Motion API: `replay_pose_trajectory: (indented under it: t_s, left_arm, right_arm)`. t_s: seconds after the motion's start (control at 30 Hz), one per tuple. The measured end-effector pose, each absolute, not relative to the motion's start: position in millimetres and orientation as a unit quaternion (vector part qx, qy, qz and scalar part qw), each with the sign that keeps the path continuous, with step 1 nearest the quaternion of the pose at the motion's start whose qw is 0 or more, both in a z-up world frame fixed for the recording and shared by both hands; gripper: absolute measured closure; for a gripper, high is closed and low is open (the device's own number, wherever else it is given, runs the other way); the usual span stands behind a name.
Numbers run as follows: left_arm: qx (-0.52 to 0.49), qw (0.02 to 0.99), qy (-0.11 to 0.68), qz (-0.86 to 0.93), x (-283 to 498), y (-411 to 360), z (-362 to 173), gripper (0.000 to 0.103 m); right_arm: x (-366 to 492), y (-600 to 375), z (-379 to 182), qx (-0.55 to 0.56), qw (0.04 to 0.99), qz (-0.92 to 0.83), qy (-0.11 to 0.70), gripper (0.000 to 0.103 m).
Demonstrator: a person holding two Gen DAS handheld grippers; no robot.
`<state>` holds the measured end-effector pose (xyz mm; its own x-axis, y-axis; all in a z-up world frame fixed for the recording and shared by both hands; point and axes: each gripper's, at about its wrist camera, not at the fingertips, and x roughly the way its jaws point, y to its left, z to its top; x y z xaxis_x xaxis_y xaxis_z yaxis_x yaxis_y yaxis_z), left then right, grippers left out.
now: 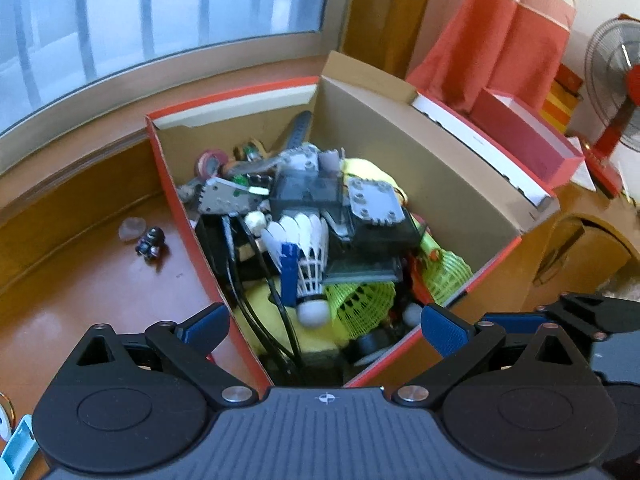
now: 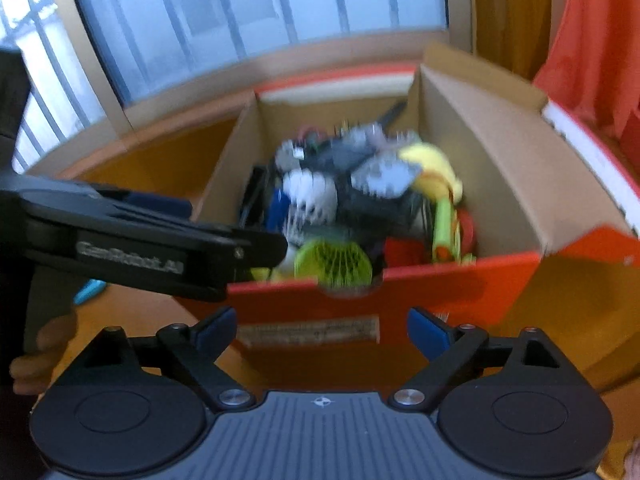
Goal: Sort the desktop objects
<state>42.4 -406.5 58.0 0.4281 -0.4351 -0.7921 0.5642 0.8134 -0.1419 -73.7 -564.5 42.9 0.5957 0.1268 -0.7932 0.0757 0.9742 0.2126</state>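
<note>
An open red cardboard box [image 1: 460, 184] on the brown table is piled with clutter. On top lie a white shuttlecock [image 1: 304, 248], a yellow-green shuttlecock [image 1: 360, 304], grey plastic parts [image 1: 374, 202] and black cables. My left gripper [image 1: 326, 330] is open and empty above the box's near end. A small black figurine [image 1: 151, 242] stands on the table left of the box, next to a translucent lump [image 1: 131, 229]. In the blurred right wrist view my right gripper [image 2: 323, 330] is open and empty in front of the box's front wall [image 2: 440, 284]. The left gripper's body [image 2: 132, 256] reaches in from the left.
A window runs behind the table [image 1: 100, 300]. A red lid or tray [image 1: 528, 136] rests right of the box, with an orange curtain [image 1: 500, 32] and a fan [image 1: 616, 80] beyond. A light-blue object [image 1: 18, 448] lies at the near left edge.
</note>
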Motion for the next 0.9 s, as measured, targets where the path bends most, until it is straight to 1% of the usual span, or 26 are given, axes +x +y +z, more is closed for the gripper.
replay_pose_trajectory:
  t_s: [0.1, 0.9]
  left_arm:
    - [0.075, 0.838, 0.449, -0.301, 41, -405, 54, 0.000]
    - [0.063, 0.822, 0.474, -0.310, 40, -401, 39, 0.000]
  right_arm:
    - [-74, -562, 35, 0.122, 0.877, 0.005, 0.464, 0.009]
    - [-63, -549, 16, 0.124, 0.867, -0.006, 0.482, 0.008]
